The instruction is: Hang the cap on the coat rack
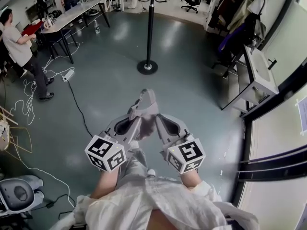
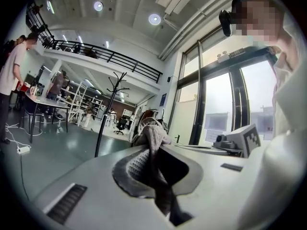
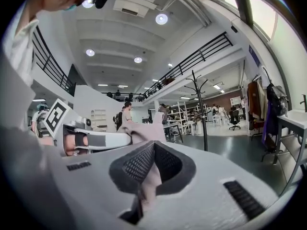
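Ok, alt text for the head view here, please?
Looking steeply down: the left tool and right tool are each shut on a grey cap, held between them over a grey floor. The coat rack stands ahead, apart from the cap; a person stands at a table far left.

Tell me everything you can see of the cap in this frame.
The cap is soft, pale grey-beige fabric, knit-like up close, bunched so that its shape cannot be made out. It is held up above the floor, pinched from both sides: the left gripper and the right gripper each have their jaws closed on a fold. It is apart from the coat rack and touches nothing else.
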